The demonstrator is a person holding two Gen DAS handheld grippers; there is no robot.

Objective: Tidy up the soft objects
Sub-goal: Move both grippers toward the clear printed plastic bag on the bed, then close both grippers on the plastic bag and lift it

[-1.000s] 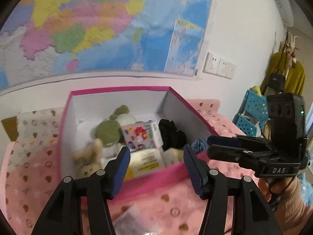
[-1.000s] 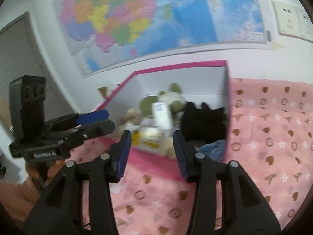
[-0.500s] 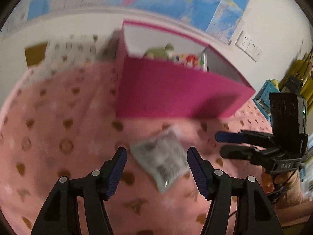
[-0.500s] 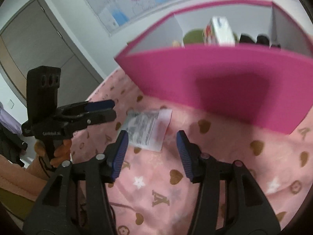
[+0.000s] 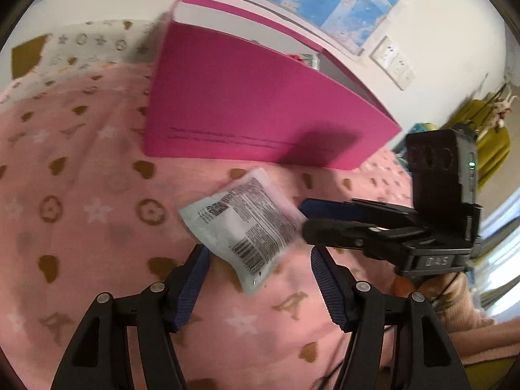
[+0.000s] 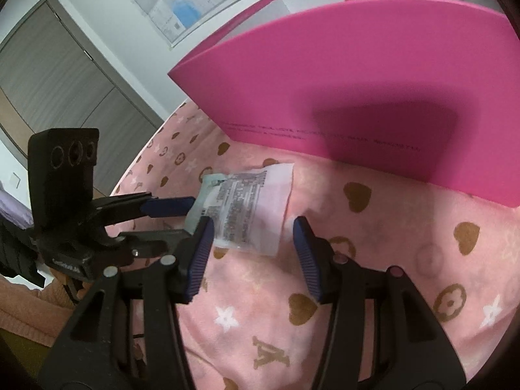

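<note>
A home bedroom. A soft pink fleece blanket printed with brown hearts and white stars (image 5: 97,195) fills the lower frame; a large coloured wall map (image 5: 341,3) and white wall sockets (image 5: 391,61) sit at upper right. Mustard-yellow clothing hanging by the wall (image 5: 487,139) shows at far right, and a grey wood-grain wardrobe door (image 6: 65,74) at upper left.

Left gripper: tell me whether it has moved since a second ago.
Yes. The left gripper has dropped from looking into the pink box to hovering low over the packet in front of it.
</note>
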